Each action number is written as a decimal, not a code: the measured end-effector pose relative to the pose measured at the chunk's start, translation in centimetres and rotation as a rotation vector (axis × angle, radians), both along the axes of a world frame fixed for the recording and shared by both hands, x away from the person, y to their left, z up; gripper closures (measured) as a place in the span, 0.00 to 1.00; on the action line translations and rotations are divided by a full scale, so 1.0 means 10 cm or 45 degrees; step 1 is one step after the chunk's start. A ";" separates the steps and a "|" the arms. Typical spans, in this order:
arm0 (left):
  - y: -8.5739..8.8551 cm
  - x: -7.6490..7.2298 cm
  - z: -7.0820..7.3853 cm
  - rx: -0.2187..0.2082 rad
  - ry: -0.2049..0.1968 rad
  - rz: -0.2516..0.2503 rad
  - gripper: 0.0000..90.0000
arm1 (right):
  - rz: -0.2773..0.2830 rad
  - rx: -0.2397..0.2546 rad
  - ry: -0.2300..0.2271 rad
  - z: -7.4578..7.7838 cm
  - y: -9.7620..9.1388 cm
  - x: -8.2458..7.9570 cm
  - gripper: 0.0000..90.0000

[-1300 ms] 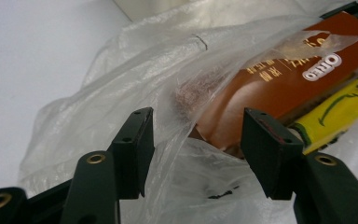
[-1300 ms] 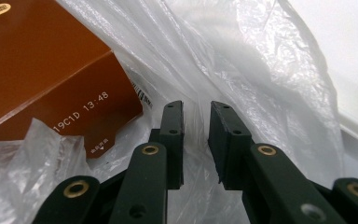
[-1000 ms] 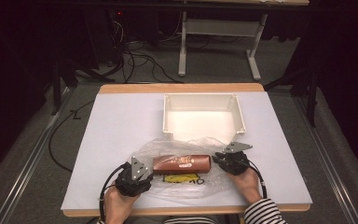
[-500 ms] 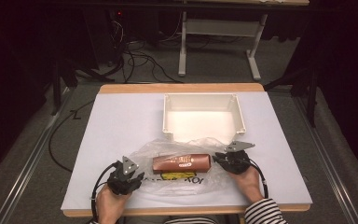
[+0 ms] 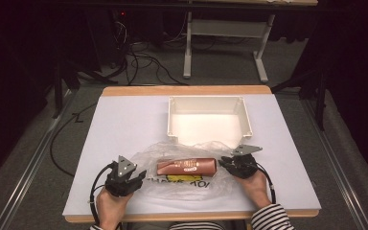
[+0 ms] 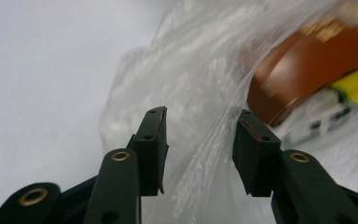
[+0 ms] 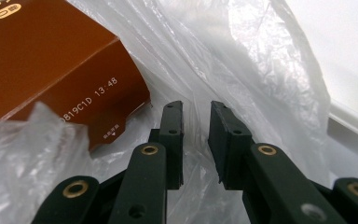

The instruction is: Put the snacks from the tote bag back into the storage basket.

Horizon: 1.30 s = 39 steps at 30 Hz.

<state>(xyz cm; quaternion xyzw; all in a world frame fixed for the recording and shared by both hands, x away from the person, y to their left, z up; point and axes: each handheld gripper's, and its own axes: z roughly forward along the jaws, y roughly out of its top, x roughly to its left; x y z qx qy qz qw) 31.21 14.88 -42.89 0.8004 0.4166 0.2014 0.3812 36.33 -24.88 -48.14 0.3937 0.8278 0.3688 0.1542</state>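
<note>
Plastic bag [image 5: 182,178] is what we are working with, and it is lying on the white table [image 5: 124,124] near our edge, just in front of the empty white tray [image 5: 209,120]. Inside it a brown packet [image 5: 187,166] is lying on its side. We are thinking the bag is very thin, soft and crinkly, so it will bend and slide and could tear if we are pulling too hard. The brown packet looks smooth and shiny, so it may be sliding around in there. Our left gripper [image 6: 200,149] is sitting at the left end of the bag with its jaws wide apart, and some plastic is lying between them, but it is not squeezing anything. Our right gripper [image 7: 196,140] is at the right end with its jaws only a little apart, and a fold of plastic is running through the gap. We cannot tell if it is pinching that fold. We are guessing the best places to hold are the loose edges, not the middle.
</note>
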 end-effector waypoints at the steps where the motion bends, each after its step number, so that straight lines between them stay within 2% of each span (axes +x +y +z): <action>1: -0.01 -0.01 0.06 -0.011 -0.015 0.002 0.63 | -0.002 0.000 0.004 0.00 0.00 0.00 0.84; 3: -0.03 0.02 0.13 -0.007 -0.025 -0.001 0.61 | -0.005 -0.004 0.011 0.01 0.00 0.01 0.84; 5: -0.07 0.08 0.15 0.006 -0.025 0.007 0.59 | -0.004 -0.003 0.007 0.00 0.00 0.00 0.84; 8: -0.13 0.17 0.10 0.013 -0.005 0.021 0.58 | -0.002 0.001 -0.001 0.00 0.00 0.00 0.84; 11: -0.21 0.17 0.05 0.008 -0.010 -0.002 0.58 | -0.008 -0.003 -0.006 0.00 0.01 -0.01 0.84; 13: -0.26 0.14 0.02 0.021 -0.021 -0.024 0.57 | -0.006 0.000 -0.005 0.00 0.01 0.00 0.84; 17: -0.26 0.22 -0.07 0.069 -0.006 -0.008 0.58 | -0.004 0.000 -0.002 0.00 0.00 0.00 0.84; 23: -0.23 0.37 -0.20 0.071 0.096 -0.002 0.70 | 0.021 -0.006 0.006 0.01 -0.01 0.02 0.84; 25: -0.23 0.39 -0.18 0.079 0.093 0.011 0.72 | 0.026 -0.003 0.029 0.02 -0.01 0.03 0.84; 27: -0.22 0.42 -0.16 0.101 0.079 0.012 0.78 | 0.039 -0.033 0.030 0.03 0.01 0.05 0.84; 28: -0.21 0.46 -0.16 0.124 0.084 -0.008 0.83 | 0.040 -0.036 0.028 0.03 0.01 0.05 0.84; 30: -0.18 0.52 -0.20 0.153 0.120 -0.013 0.95 | 0.046 -0.026 0.027 0.03 -0.01 0.04 0.84; 31: -0.15 0.56 -0.23 0.197 0.142 -0.011 0.99 | 0.047 -0.027 0.027 0.03 -0.01 0.04 0.84; 33: -0.12 0.60 -0.27 0.178 0.185 -0.019 1.00 | 0.048 -0.035 0.025 0.03 0.00 0.04 0.84; 36: -0.15 0.61 -0.32 0.197 0.177 -0.014 1.00 | 0.047 -0.039 0.026 0.03 0.00 0.04 0.84; 39: -0.13 0.66 -0.39 0.158 0.186 0.002 1.00 | 0.046 -0.038 0.019 0.03 0.01 0.04 0.84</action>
